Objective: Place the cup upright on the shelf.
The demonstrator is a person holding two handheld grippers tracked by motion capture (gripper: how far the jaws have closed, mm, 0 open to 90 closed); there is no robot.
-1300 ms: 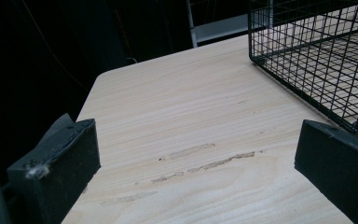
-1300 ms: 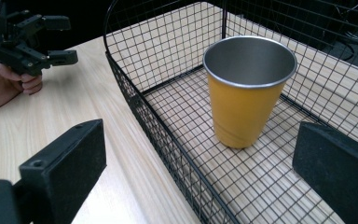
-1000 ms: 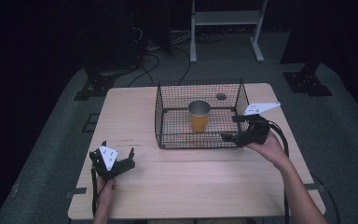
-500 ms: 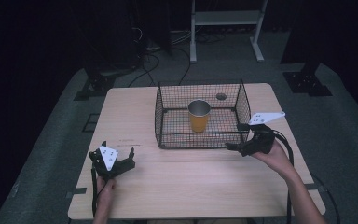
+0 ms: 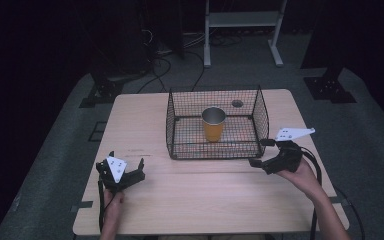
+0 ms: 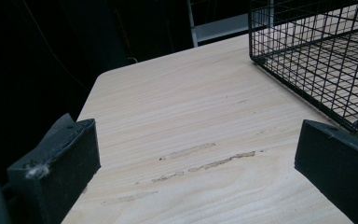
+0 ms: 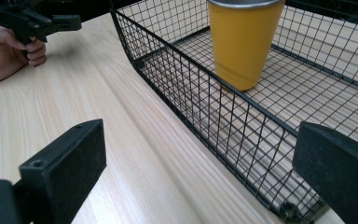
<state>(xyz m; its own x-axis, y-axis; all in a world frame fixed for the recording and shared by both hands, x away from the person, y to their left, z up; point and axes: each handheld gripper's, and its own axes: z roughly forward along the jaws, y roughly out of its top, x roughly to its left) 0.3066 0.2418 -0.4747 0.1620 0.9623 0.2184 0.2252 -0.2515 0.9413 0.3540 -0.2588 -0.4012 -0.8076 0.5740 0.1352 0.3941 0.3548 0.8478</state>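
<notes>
Black wire basket (image 5: 215, 125) sits on the wood bench (image 5: 195, 200), toward the far edge, roughly centred left to right. Orange cup (image 5: 213, 123) with a metal rim stands upright inside it, near the middle of the basket floor.

Right gripper (image 5: 265, 152) is held low just off the basket's near-right corner, jaws pointing left along the basket's near wall. Jaws wide open, nothing between them. In the right gripper view the near wall runs between the 2 jaws and the cup (image 7: 243, 42) stands behind the mesh, apart from both jaws. Grey 3-cornered plate (image 5: 293, 133) on top, cable (image 5: 316, 170) trailing back along the person's right forearm.

Left gripper (image 5: 125, 170) is near the bench's near-left corner, well apart from the basket, held by the person's left hand (image 5: 111, 200). Jaws wide open and empty, aimed at bare bench; the left gripper view has the basket's corner (image 6: 354, 126) just past the right-hand jaw, not touching as far as I can tell. Some pale scuff marks (image 6: 205, 163) on the wood between the jaws.

Small dark round thing (image 5: 237, 103) on the bench behind the basket, too small to tell what.
</notes>
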